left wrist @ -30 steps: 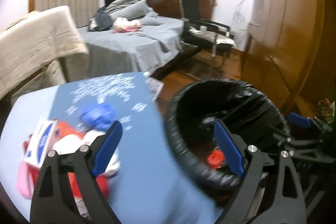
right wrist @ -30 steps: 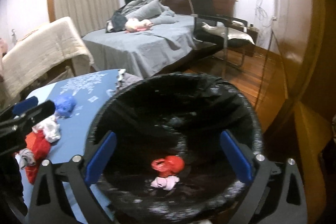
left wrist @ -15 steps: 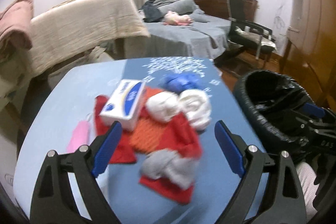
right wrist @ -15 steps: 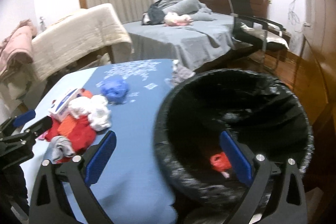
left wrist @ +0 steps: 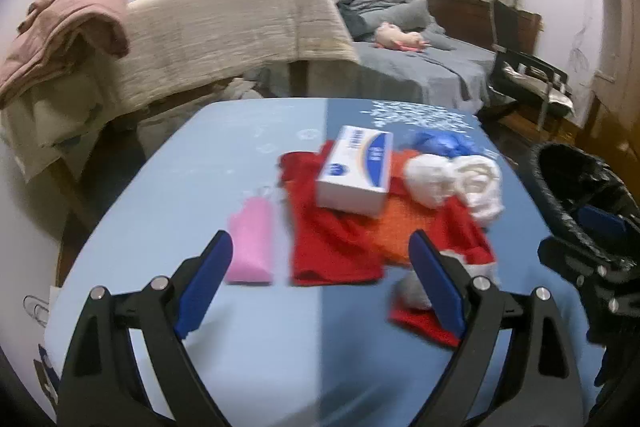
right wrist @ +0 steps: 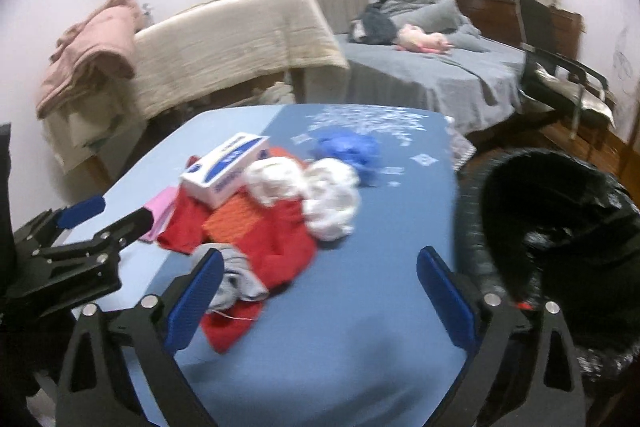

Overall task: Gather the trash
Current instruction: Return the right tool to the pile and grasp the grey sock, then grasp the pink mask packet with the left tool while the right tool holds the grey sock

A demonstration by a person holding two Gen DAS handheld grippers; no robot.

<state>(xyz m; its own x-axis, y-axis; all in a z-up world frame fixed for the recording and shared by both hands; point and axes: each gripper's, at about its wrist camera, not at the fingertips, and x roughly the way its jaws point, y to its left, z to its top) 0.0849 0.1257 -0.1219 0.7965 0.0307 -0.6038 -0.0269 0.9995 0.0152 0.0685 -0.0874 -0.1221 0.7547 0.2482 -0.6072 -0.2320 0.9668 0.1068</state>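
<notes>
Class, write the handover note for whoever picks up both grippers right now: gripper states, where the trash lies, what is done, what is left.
Left gripper: open, empty, above the table.
Right gripper: empty, jaws closing slightly with nothing between them.
On the blue table: white box, red cloth, white wads, blue wad, pink piece, grey scrap.
Black-lined bin stands at the table's right edge.
Done: a red item shows in the bin.
Left: the whole pile.

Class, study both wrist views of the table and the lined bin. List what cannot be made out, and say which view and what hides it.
- Bin contents: right wrist view, lost in the black liner; left wrist view, cut by the edge and the right gripper.
- Box lettering: both views, blurred.
- Grey wad: partly behind a finger in each view.
- What lies under the red cloth: covered.
</notes>
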